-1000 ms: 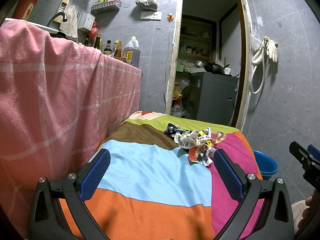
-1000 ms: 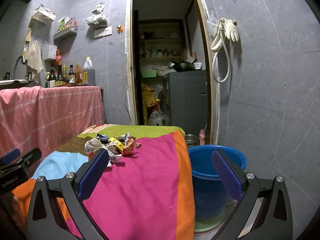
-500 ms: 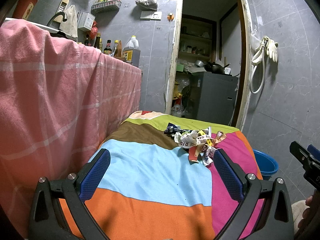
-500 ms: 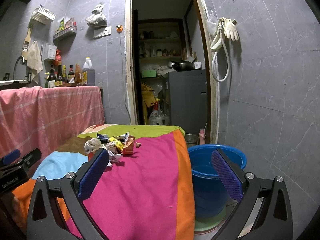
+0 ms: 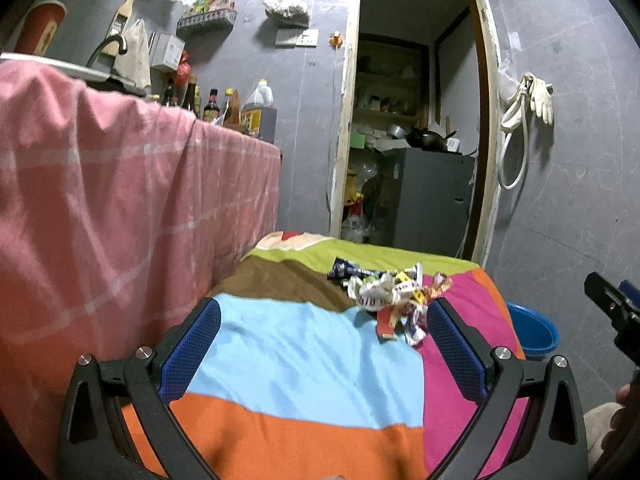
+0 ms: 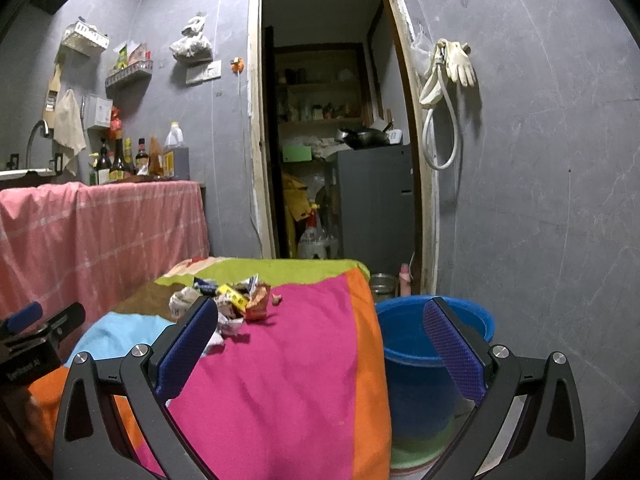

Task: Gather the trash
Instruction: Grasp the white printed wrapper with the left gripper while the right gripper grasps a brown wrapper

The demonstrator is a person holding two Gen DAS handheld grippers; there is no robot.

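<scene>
A heap of crumpled wrappers and paper scraps (image 5: pixel 394 294) lies on a table covered with a striped multicoloured cloth (image 5: pixel 304 356); it also shows in the right wrist view (image 6: pixel 228 302). My left gripper (image 5: pixel 322 344) is open and empty above the light blue stripe, short of the heap. My right gripper (image 6: pixel 320 350) is open and empty above the pink stripe, the heap by its left finger. A blue bucket (image 6: pixel 424 356) stands on the floor right of the table, also in the left wrist view (image 5: pixel 532 334).
A counter draped in pink checked cloth (image 5: pixel 120 208) with bottles (image 5: pixel 212 106) rises left of the table. An open doorway (image 6: pixel 340 152) with a grey cabinet (image 6: pixel 372 204) is behind. A hose and gloves (image 6: pixel 448 80) hang on the right wall.
Both grippers have shifted only slightly; the view has moved a touch closer to the table. Nothing was taken hold of or let go.
</scene>
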